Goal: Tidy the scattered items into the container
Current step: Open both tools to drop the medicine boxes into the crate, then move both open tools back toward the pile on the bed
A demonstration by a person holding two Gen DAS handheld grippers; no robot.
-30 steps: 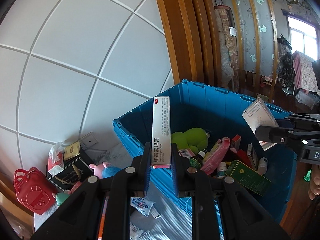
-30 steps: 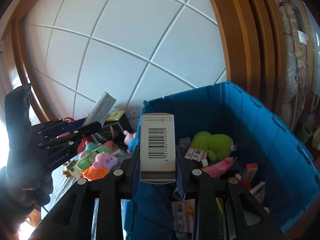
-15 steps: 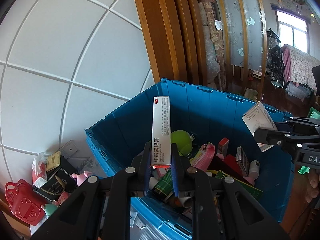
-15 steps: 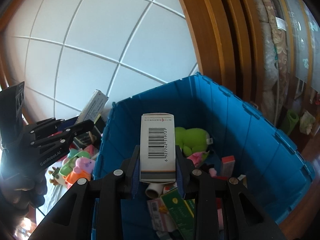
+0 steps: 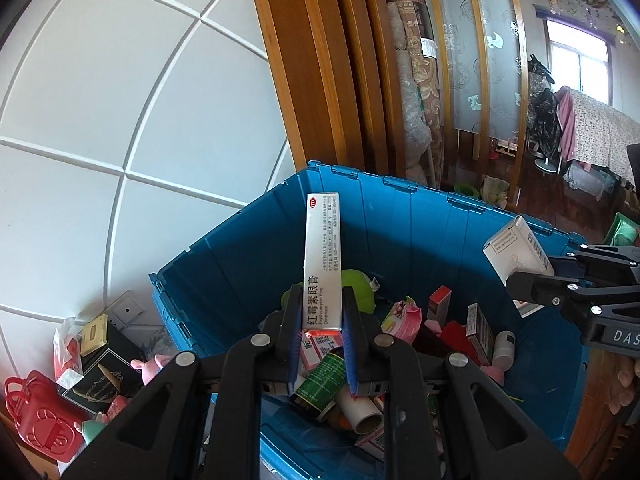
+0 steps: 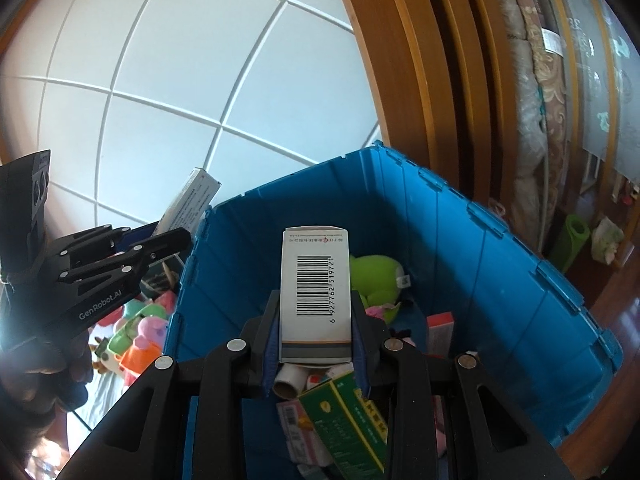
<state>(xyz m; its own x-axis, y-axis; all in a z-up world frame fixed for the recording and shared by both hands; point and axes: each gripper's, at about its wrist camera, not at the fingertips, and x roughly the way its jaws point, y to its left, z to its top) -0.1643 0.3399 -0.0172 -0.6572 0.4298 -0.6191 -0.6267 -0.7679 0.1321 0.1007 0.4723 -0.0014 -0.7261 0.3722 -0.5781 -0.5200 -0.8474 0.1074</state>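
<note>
A blue plastic crate [image 5: 420, 220] [image 6: 500, 280] holds several boxes, bottles and a green plush toy [image 6: 376, 276]. My left gripper [image 5: 321, 312] is shut on a slim white ointment box [image 5: 322, 256], held upright above the crate's inside. My right gripper [image 6: 316, 320] is shut on a white box with a barcode [image 6: 314, 288], also upright over the crate. The right gripper with its white box [image 5: 516, 250] shows at the right edge of the left wrist view. In the right wrist view the left gripper [image 6: 160, 240] and its ointment box [image 6: 188, 204] appear at the left, just outside the crate's near corner.
Left of the crate lie a red toy basket [image 5: 40, 428], dark gift boxes [image 5: 104, 364] and pink pig toys [image 6: 148, 328]. A white panelled wall [image 5: 100, 100] and a wooden door frame [image 5: 320, 80] rise behind the crate. A person's hand [image 6: 44, 376] grips the left tool.
Both grippers have moved forward over the crate with their boxes still held. The crate now fills more of each view and the floor items have slid left.
</note>
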